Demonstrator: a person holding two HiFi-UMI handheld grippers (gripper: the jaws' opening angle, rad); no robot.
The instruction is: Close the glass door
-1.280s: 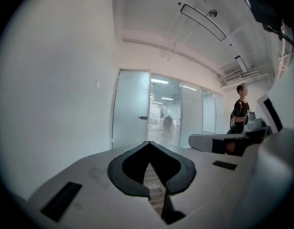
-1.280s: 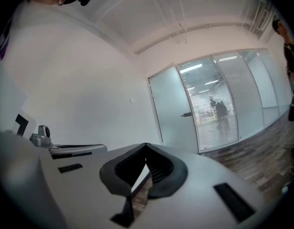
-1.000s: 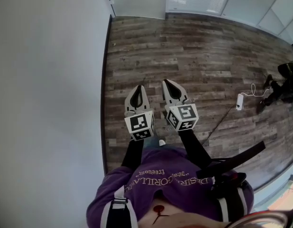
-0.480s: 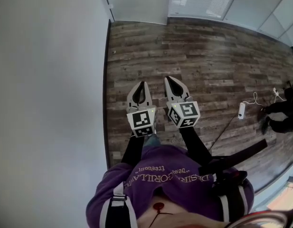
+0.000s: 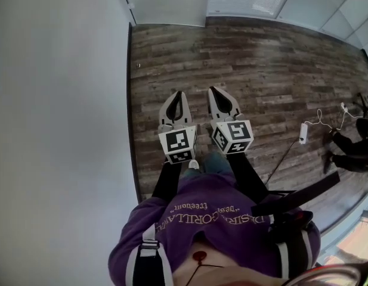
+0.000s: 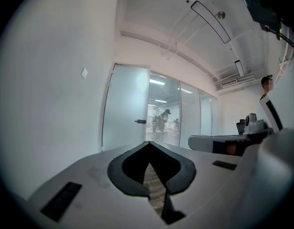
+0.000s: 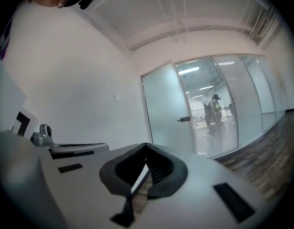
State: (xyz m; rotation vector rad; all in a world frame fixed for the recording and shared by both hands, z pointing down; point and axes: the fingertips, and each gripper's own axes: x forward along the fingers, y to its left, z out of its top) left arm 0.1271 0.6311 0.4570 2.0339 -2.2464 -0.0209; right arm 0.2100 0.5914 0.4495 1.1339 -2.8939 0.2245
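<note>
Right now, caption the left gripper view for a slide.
Shut left claw pointing at the frosted glass door beside a white wall.

The only lettering sits low and central in the head view, on the chest of the person's purple sweatshirt [image 5: 213, 186]. It is pale curved print [image 5: 215, 217] that appears upside down from this camera. The small word looks like "freedom". The larger line seems to contain "GORILLA", and the rest of it is unclear. (The cube [image 5: 179, 145] on the left gripper [image 5: 177, 95] and the cube [image 5: 233, 137] on the right gripper [image 5: 215, 92] bear black-and-white square marker patterns, not letters.)
</note>
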